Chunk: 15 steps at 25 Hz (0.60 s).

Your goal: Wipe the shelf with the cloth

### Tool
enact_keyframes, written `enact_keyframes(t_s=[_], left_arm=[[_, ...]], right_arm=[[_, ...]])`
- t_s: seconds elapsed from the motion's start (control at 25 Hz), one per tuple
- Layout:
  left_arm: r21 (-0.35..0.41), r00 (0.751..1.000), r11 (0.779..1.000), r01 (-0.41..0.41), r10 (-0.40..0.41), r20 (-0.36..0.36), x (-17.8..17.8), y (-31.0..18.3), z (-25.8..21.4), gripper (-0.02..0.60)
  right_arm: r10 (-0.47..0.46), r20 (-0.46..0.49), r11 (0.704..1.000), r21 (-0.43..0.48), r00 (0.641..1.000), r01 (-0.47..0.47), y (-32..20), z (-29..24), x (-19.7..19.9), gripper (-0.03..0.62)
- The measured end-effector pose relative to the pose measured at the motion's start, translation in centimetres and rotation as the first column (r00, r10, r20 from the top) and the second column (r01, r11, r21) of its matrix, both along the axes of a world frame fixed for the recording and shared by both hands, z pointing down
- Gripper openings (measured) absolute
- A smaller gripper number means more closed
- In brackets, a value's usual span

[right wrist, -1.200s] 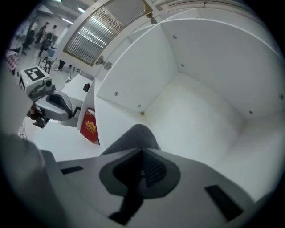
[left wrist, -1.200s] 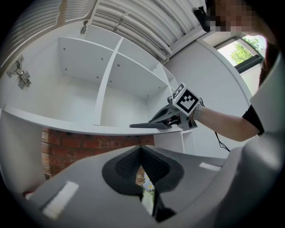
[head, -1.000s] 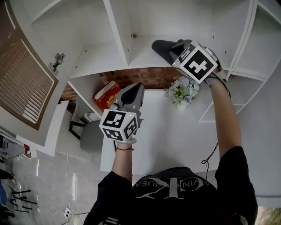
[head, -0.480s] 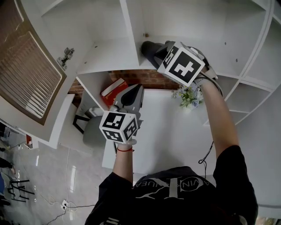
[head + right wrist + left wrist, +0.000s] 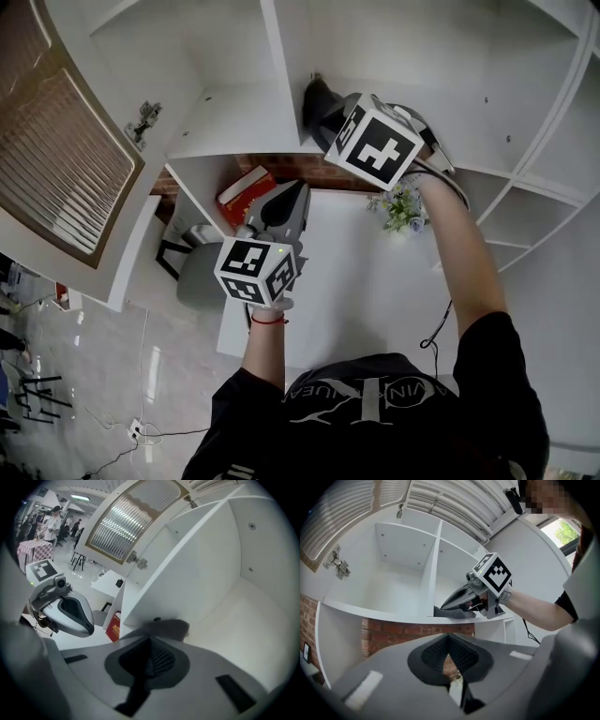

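- The right gripper [image 5: 151, 654] has its jaws closed narrow on the dark grey cloth [image 5: 171, 626]; the cloth lies pressed on the white shelf [image 5: 243, 620], showing just beyond the jaw tips.
- In the head view, upper centre, the cloth sits at the foot of the upright divider [image 5: 284, 66]; the gripper tilts down onto it.
- The left gripper [image 5: 448, 641] has its jaws together with nothing between them; it hangs at the head view's centre, below the shelf and apart from it.
- Lower in that frame are a white table [image 5: 356, 281], a red box [image 5: 246, 194] and a small bunch of flowers [image 5: 401, 204].
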<state>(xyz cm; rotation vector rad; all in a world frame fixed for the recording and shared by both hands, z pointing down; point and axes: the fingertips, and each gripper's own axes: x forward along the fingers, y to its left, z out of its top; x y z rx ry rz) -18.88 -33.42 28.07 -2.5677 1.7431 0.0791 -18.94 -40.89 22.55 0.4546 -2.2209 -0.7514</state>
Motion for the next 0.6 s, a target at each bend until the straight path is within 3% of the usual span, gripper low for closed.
enact_keyframes(t_s=[0.4,0.6], left_arm=[[-0.010,1.000,1.000,-0.024,0.024,0.003,1.1,-0.3,-0.5,0.011],[-0.002,0.999,0.999,-0.050,0.050,-0.013,2.2,-0.7,-0.6,0.011]], right_arm=[[0.215,0.062,0.976,-0.058,0.975,-0.211,-4.3,0.1,6.3,0.010],[0.335,0.015,0.942,0.018,0.942,-0.335,-6.1,-0.1,11.3,0.010]])
